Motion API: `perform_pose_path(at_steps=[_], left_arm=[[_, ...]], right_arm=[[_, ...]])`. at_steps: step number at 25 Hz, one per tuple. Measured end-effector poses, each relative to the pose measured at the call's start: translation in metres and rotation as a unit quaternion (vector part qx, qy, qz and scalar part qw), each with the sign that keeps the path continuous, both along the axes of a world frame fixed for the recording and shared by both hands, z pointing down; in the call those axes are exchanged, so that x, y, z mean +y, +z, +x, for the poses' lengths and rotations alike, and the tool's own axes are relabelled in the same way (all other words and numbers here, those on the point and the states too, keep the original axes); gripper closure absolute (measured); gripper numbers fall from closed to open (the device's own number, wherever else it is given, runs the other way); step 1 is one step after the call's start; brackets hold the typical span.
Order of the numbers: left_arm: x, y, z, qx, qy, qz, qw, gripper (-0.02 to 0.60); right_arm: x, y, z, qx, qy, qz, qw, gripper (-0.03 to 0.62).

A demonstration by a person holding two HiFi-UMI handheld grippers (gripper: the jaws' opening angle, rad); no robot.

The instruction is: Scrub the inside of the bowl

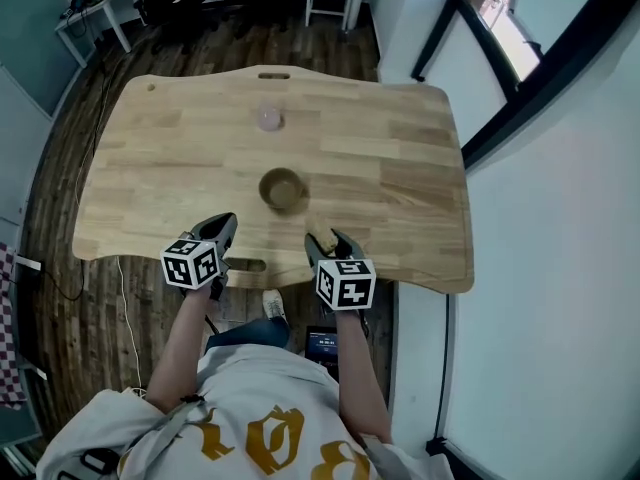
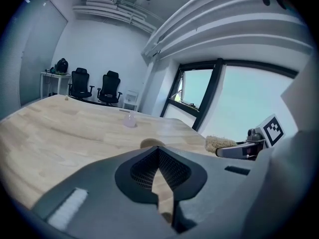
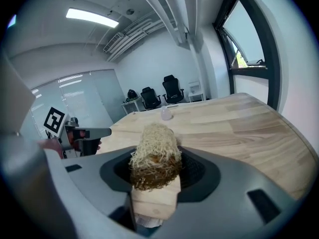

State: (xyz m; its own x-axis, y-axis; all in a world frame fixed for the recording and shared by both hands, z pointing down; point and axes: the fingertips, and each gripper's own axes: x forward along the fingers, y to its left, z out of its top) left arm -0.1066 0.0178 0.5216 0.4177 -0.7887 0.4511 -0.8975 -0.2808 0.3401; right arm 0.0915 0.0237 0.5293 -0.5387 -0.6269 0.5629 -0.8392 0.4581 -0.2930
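A: Wooden table (image 1: 400, 158) under the window, office chairs (image 2: 79, 85) at the far wall. Where's the bowl (image 1: 282, 189)?

B: Upright near the table's middle, ahead of both grippers and touching neither. A small pinkish cup (image 1: 269, 119) stands farther back.

A: And the left gripper (image 1: 224, 226)?

B: Jaws pressed together with nothing between them, over the near edge.

A: The right gripper (image 1: 328, 240)?

B: Its jaws are clamped on a scrubber (image 3: 155, 156), a pale block topped with straw-coloured fibres, short of the bowl.
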Motion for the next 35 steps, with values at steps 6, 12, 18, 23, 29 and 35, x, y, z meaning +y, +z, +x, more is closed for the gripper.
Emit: perform_pose_path(at_steps=[6,12,18,23,29,35], left_arm=[[-0.075,0.022,-0.017,0.018,0.018,-0.024,0.9994,0.578],[-0.113,0.043,-0.014,0.025,0.052,-0.052,0.9970,0.578],[-0.126,0.055,-0.009,0.017,0.071,-0.065,0.9952,0.578],[-0.134,0.062,-0.003,0.026,0.081,-0.080,0.9932,0.578],[-0.136,0.081,0.010,0.036,0.105,-0.124,0.9860,0.577],[-0.133,0.097,0.017,0.048,0.115,-0.166,0.9782,0.529]], right_arm=[[-0.056,0.015,-0.031,-0.017,0.000,-0.034,0.999,0.401],[-0.083,0.020,-0.038,-0.005,0.020,-0.048,0.999,0.401],[-0.090,0.018,-0.049,-0.025,0.014,-0.033,0.999,0.399],[-0.094,0.025,-0.052,-0.021,0.005,-0.043,0.999,0.399],[-0.101,0.033,-0.053,0.003,-0.022,-0.051,0.998,0.399],[-0.111,0.036,-0.048,0.009,-0.031,-0.058,0.998,0.399]])
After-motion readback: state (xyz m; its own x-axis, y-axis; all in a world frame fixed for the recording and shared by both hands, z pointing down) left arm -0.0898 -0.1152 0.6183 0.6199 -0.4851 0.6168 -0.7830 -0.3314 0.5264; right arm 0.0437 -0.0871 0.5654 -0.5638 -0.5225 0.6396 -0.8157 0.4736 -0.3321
